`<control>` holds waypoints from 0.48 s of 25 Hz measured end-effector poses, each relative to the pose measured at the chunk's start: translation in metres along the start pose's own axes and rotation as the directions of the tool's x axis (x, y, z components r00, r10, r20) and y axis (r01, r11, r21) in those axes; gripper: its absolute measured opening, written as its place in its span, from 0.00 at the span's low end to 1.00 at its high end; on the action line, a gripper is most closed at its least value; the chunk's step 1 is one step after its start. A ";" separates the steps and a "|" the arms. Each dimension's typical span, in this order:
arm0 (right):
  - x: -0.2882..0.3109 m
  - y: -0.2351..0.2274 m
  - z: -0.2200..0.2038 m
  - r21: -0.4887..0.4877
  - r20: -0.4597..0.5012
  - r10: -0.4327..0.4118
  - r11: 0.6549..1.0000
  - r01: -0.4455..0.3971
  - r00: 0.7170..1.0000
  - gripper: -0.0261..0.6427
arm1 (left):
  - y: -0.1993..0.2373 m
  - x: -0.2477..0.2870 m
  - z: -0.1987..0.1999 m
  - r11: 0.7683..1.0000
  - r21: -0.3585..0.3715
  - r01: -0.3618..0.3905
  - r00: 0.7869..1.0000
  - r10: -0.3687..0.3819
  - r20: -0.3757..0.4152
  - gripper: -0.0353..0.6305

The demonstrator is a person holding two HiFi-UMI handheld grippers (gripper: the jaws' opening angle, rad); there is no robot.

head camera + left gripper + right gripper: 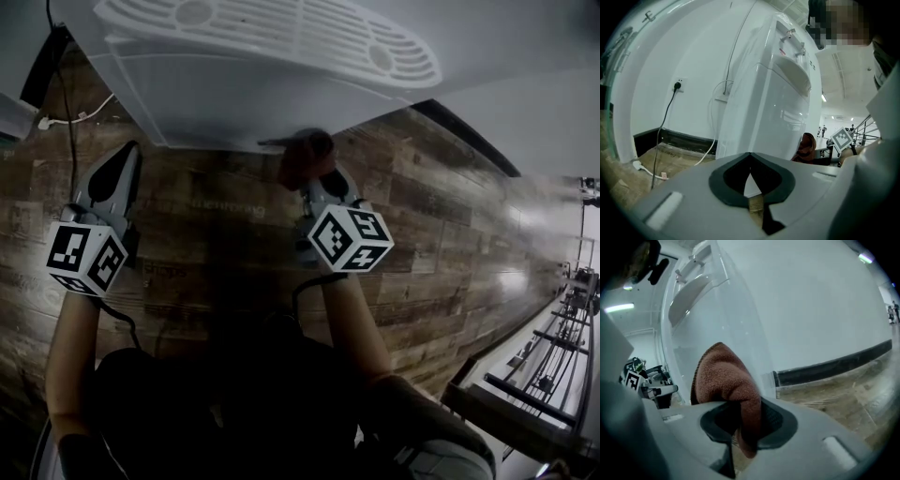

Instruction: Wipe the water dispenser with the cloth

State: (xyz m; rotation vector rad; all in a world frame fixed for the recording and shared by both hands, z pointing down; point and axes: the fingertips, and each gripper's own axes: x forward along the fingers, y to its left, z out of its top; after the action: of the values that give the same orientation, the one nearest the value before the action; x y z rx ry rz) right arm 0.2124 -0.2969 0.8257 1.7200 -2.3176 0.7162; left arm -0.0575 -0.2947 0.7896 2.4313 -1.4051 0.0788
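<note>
Wood-grain plank flooring (216, 220) fills most of the head view, and a plain white wall (661, 56) with a black skirting strip (679, 139) rises behind it in the left gripper view. Against that wall stands the tall white plastic water dispenser (234, 98), its slatted top nearest the head camera and its taps and drip recess showing in both gripper views.

The left gripper (122, 157) hangs beside the dispenser's front, apart from it. Its two jaws meet at the tips and nothing is caught between them. The right gripper (317, 173) points at the lower front of the dispenser with its jaws clamped on a rust-brown fleecy cloth (726, 380). The cloth's bunched end bulges out past the jaw tips and meets the white panel.

A black cable (665, 123) runs up to a white wall socket (678, 85), and a thin white cable (712, 105) loops beside the dispenser.
</note>
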 end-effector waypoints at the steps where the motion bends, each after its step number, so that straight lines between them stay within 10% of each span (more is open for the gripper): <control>1: -0.003 -0.008 0.000 0.005 0.001 -0.022 1.000 0.022 1.000 0.14 | -0.001 0.001 0.001 1.000 0.002 0.002 1.000 -0.002 0.003 0.08; 5: -0.016 -0.008 -0.001 -0.019 -0.003 -0.024 1.000 0.024 1.000 0.14 | -0.002 0.002 0.001 1.000 0.010 0.004 1.000 -0.004 0.001 0.08; 12: 0.007 0.112 -0.026 -0.035 -0.094 0.271 0.961 -0.275 0.958 0.14 | 0.013 -0.005 -0.001 0.999 -0.021 -0.038 0.999 0.038 0.007 0.08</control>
State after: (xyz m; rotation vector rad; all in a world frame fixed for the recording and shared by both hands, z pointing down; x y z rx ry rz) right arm 0.1013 -0.2659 0.8197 1.3323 -2.5151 0.7578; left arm -0.0709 -0.2959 0.7925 2.3909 -1.4481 0.0632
